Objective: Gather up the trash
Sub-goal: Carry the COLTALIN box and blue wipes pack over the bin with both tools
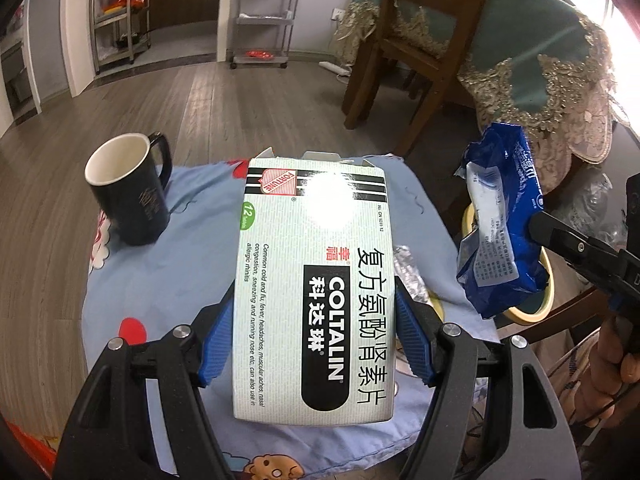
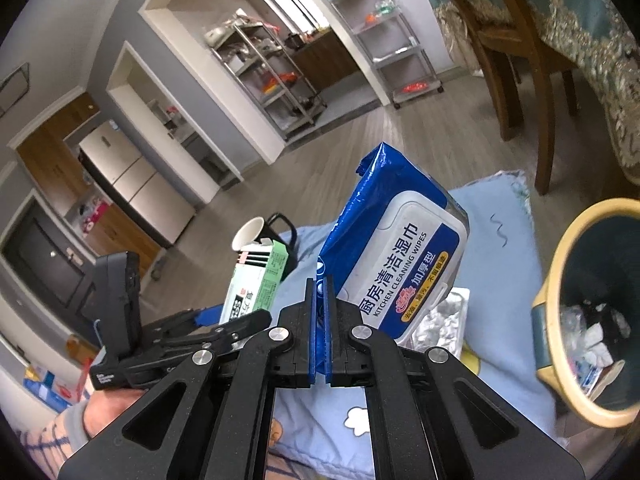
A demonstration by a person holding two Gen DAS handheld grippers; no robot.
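Note:
My left gripper (image 1: 314,312) is shut on a pale green Coltalin medicine box (image 1: 312,280), its blue pads pressing both long sides, and the box hangs above a small table with a light blue cartoon cloth (image 1: 160,280). The same box (image 2: 256,284) shows at the left of the right wrist view. My right gripper (image 2: 320,292) is shut on the edge of a blue kitchen-wipes pack (image 2: 396,248), lifted above the cloth; the pack (image 1: 496,224) shows at the right in the left wrist view. A crumpled foil blister (image 1: 408,276) lies on the cloth under the box.
A black mug (image 1: 128,188) stands at the cloth's left. A round bin with a yellow rim (image 2: 560,292) holding trash stands right of the table. Behind are a wooden chair (image 1: 416,52), a table with a teal lace-edged cloth (image 1: 532,60) and wire shelves (image 1: 264,12).

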